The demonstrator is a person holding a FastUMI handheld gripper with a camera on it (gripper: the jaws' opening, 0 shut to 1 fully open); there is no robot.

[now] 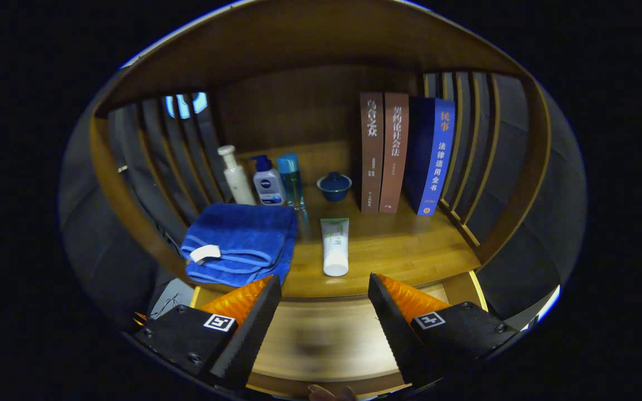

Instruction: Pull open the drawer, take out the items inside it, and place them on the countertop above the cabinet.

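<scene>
My gripper [324,289] is open with nothing between its fingers, held just in front of the countertop's [404,250] front edge. On the wooden countertop lie a folded blue towel [240,242] ahead of the left finger and a white tube [335,247] standing on its cap, just beyond the gap between the fingers. Below the fingers is the open drawer [326,334]; its wooden bottom is blurred, with a dim dark smudge in it.
At the back stand a white pump bottle [236,175], a white bottle with a blue cap [267,181], a clear blue bottle [291,181], a small blue lidded bowl [334,186] and three upright books [404,153]. Slatted side walls and a shelf above close in the countertop.
</scene>
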